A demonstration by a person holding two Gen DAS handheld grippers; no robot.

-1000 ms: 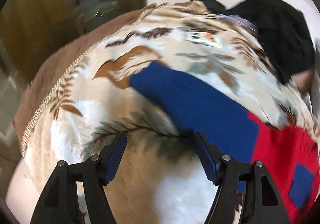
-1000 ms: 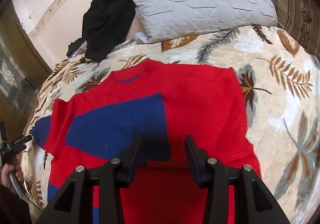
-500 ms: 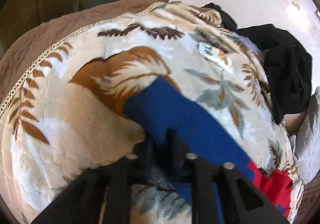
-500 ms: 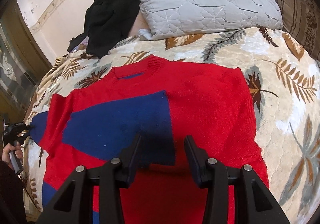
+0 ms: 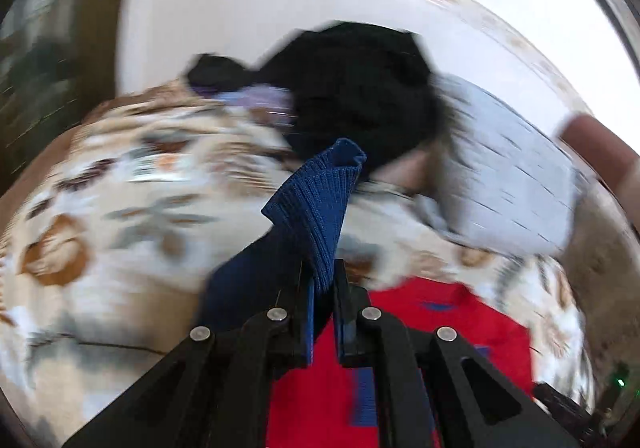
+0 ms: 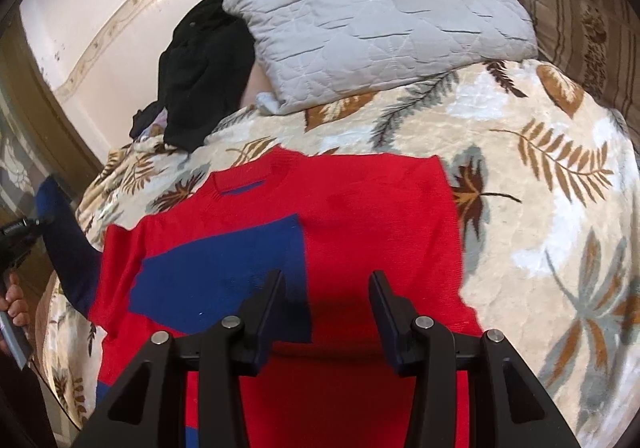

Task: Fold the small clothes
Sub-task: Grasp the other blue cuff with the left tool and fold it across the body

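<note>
A red sweater (image 6: 360, 216) with blue panels lies flat on a leaf-patterned blanket (image 6: 540, 208); one blue sleeve is folded across its chest. My left gripper (image 5: 322, 288) is shut on the blue sleeve cuff (image 5: 320, 200) and holds it lifted off the bed; it shows at the far left of the right wrist view (image 6: 24, 232), the sleeve (image 6: 68, 244) hanging from it. My right gripper (image 6: 326, 288) is open and empty, hovering over the sweater's lower middle. The red body also shows in the left wrist view (image 5: 440, 328).
A grey quilted pillow (image 6: 380, 20) lies at the head of the bed. A heap of black clothes (image 6: 204, 64) sits beside it against the white wall. A brown patterned cushion (image 6: 580, 8) is at the far right. The bed edge runs along the left.
My left gripper closed on the blue sleeve cuff and lifted it off the blanket, swinging towards the sweater's body. My right gripper stayed open over the sweater.
</note>
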